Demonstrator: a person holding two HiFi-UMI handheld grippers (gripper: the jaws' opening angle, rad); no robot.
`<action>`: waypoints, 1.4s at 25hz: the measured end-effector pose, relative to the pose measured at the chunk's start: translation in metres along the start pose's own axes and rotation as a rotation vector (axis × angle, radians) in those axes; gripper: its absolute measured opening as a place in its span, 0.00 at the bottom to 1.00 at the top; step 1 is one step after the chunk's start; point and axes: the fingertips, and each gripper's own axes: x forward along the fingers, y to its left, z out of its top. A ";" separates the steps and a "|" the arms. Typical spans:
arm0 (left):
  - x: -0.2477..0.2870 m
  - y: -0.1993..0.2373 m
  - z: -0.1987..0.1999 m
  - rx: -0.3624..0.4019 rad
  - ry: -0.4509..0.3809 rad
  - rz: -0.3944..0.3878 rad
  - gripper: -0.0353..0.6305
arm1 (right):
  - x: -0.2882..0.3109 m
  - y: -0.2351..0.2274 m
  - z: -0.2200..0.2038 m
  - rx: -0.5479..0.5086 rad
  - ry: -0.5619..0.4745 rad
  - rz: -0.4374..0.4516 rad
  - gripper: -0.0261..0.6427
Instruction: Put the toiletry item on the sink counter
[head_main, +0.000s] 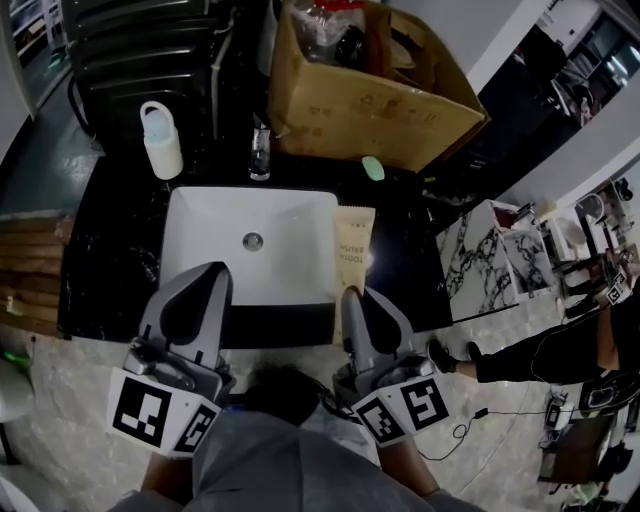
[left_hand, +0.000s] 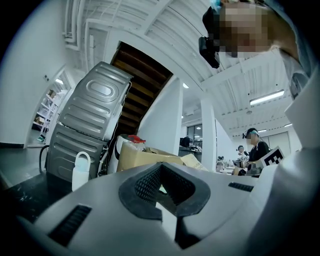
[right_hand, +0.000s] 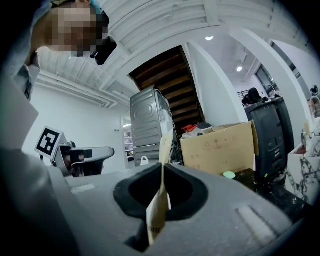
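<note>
A flat beige toiletry tube (head_main: 353, 250) with dark print hangs over the right rim of the white sink basin (head_main: 215, 225), its far end over the black counter (head_main: 110, 250). My right gripper (head_main: 352, 296) is shut on the tube's near end. In the right gripper view the tube (right_hand: 159, 210) stands edge-on, pinched between the jaws of the right gripper (right_hand: 162, 167). My left gripper (head_main: 205, 272) hovers over the basin's front left, shut with nothing in it. In the left gripper view, the tips of the left gripper (left_hand: 160, 167) meet.
A white handled bottle (head_main: 162, 140) stands at the counter's back left and a faucet (head_main: 260, 150) behind the basin. A green soap bar (head_main: 373, 168) lies beside a large cardboard box (head_main: 370, 80). A person's leg (head_main: 510, 358) reaches in at the right.
</note>
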 end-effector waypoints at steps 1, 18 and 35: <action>0.003 0.000 -0.001 -0.004 0.001 0.000 0.06 | 0.001 -0.003 0.001 -0.006 0.005 -0.002 0.06; 0.064 0.007 -0.012 -0.031 0.009 0.186 0.06 | 0.049 -0.078 0.000 -0.007 0.063 0.104 0.06; 0.069 0.002 -0.009 0.006 0.006 0.361 0.06 | 0.142 -0.139 0.005 -0.174 0.119 0.269 0.06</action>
